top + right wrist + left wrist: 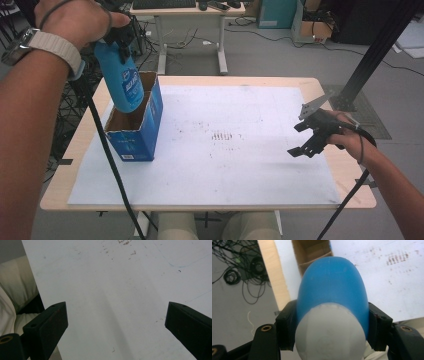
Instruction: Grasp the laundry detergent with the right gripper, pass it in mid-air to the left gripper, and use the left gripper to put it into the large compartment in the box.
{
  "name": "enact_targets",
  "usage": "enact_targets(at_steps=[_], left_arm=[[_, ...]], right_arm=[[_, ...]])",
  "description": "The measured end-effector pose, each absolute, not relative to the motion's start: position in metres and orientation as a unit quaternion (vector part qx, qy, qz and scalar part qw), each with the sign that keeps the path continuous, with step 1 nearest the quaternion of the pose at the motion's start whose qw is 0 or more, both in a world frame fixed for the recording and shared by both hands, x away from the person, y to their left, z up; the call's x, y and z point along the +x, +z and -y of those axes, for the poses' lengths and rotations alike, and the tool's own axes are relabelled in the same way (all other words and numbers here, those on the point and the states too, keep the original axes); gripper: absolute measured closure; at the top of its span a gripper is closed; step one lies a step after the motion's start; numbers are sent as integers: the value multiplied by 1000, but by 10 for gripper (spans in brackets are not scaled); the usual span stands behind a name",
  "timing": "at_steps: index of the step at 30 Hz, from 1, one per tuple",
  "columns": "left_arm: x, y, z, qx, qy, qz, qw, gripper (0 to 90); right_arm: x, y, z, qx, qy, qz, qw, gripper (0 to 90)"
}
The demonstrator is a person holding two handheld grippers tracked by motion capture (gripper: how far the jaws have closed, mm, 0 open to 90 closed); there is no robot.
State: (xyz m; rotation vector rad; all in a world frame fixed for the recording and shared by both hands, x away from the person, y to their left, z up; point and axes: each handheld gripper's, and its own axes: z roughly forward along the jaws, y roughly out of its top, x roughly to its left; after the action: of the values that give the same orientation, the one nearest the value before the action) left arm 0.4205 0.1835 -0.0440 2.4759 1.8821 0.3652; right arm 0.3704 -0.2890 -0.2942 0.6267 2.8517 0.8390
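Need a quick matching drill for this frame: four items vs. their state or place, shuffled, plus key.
1. blue bottle
2. cardboard box
3. right claw
4. left claw

A. open-topped, on the table's left side
B. jaws apart, nothing between them
C. tilted, lower end in the box's opening
D. clamped on the bottle

Pairs: 1-C, 2-A, 3-B, 4-D
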Motion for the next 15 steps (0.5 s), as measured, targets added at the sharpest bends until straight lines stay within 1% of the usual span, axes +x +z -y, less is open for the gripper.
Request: enact_targets(at_steps=[8, 15], left_arm=[[426, -53, -198, 775, 116, -621, 11, 378], [430, -61, -202, 767, 118, -631, 8, 378]], right_arm=[[372, -296, 289, 208, 277, -937, 51, 48], [373, -298, 289, 210, 278, -936, 51, 48]])
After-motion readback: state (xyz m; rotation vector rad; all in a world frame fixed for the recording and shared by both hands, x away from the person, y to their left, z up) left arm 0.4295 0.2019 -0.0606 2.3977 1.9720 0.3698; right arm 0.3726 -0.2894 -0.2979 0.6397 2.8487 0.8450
